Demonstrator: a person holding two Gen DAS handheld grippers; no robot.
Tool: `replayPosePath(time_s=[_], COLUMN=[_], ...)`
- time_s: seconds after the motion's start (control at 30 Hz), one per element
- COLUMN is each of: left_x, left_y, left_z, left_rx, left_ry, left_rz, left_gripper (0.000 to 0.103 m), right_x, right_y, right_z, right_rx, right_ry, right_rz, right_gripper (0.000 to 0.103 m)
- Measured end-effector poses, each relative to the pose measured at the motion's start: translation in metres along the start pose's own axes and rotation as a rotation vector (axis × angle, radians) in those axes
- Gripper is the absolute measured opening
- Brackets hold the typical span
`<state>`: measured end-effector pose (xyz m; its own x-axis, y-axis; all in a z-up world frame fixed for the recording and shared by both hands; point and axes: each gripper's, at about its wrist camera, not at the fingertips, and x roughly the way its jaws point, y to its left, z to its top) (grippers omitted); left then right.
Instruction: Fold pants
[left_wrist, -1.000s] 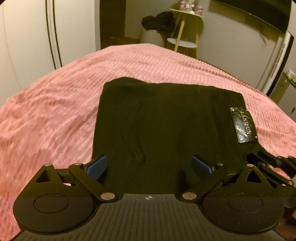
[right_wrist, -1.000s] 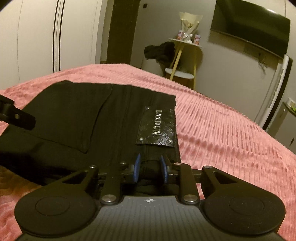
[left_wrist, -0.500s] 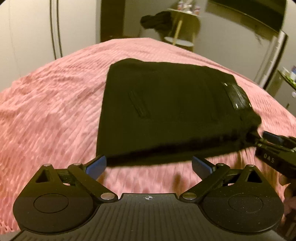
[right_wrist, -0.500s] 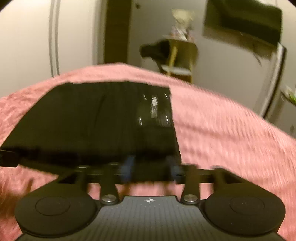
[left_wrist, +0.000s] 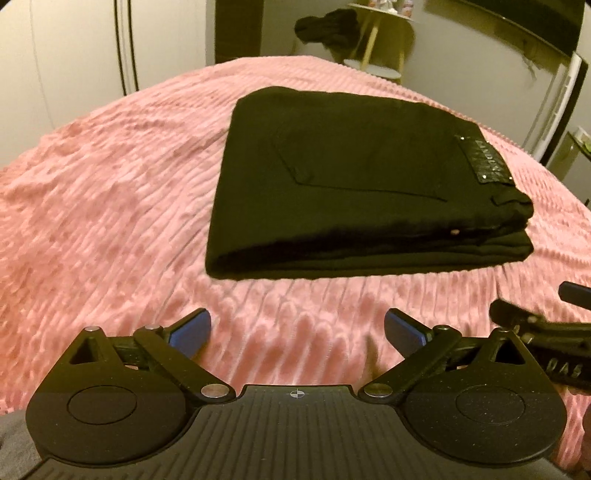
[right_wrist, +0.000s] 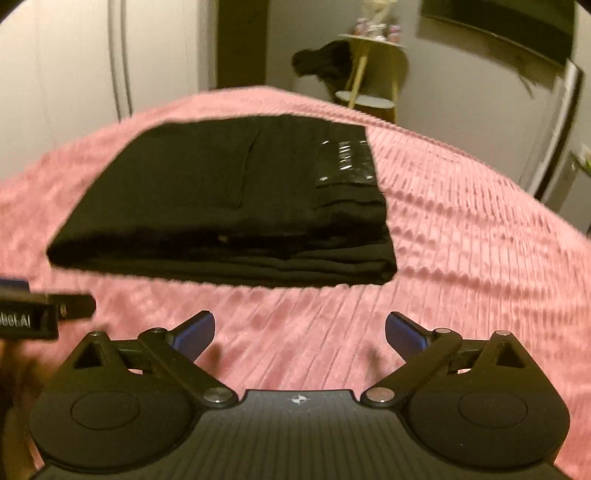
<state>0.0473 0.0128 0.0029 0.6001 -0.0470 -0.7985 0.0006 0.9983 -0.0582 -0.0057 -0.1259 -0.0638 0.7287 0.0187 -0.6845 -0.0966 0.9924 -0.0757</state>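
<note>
Black denim, folded into a flat stacked rectangle, the pants (left_wrist: 354, 192) lie on the pink ribbed bedspread (left_wrist: 103, 206) of the bed, near its middle and apart from both tools. The left tongs (left_wrist: 297, 330) hover over bare bedspread just short of the fold's near edge, blue pads spread wide and holding nothing; the right tongs (right_wrist: 299, 330) are likewise released and empty, set back from the stack. The left wrist view shows the back pocket seam and a small metal rivet on the stack's near edge, with the leather brand patch (left_wrist: 484, 162) foreshortened at the right side, and part of the other tool at its right edge. The right wrist view shows that patch more squarely, though blurred, plus the layered fold edges at the stack's right corner. Beyond the bed stands a small side table (right_wrist: 373, 74) with dark clothing (right_wrist: 325, 59) draped beside it.
</note>
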Motion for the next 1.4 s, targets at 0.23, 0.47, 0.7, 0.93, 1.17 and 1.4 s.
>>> replayPosePath(time_s=[0.23, 0.47, 0.7, 0.93, 1.17, 1.4], left_x=[0.003, 0.009, 0.010, 0.009, 0.009, 0.010], left_y=[-0.002, -0.002, -0.004, -0.003, -0.004, -0.004], left_z=[-0.001, -0.001, -0.002, -0.002, -0.003, -0.003], left_rx=[0.005, 0.008, 0.022, 0.024, 0.027, 0.026], left_ry=[-0.007, 0.005, -0.001, -0.003, -0.003, 0.002], left_rz=[0.026, 0.042, 0.054, 0.058, 0.056, 0.057], left_gripper=[0.103, 0.103, 0.103, 0.103, 0.103, 0.103], right_x=[0.001, 0.000, -0.001, -0.004, -0.006, -0.005], right_y=[0.018, 0.012, 0.003, -0.002, -0.005, -0.004], right_z=[-0.006, -0.004, -0.001, 0.001, 0.002, 0.002], right_rx=[-0.120, -0.082, -0.026, 0.003, 0.023, 0.017], right_ry=[-0.021, -0.047, -0.057, -0.074, -0.082, -0.085], right_rz=[0.003, 0.012, 0.005, -0.002, -0.009, -0.009], right_gripper=[0.099, 0.099, 0.099, 0.099, 0.099, 0.099])
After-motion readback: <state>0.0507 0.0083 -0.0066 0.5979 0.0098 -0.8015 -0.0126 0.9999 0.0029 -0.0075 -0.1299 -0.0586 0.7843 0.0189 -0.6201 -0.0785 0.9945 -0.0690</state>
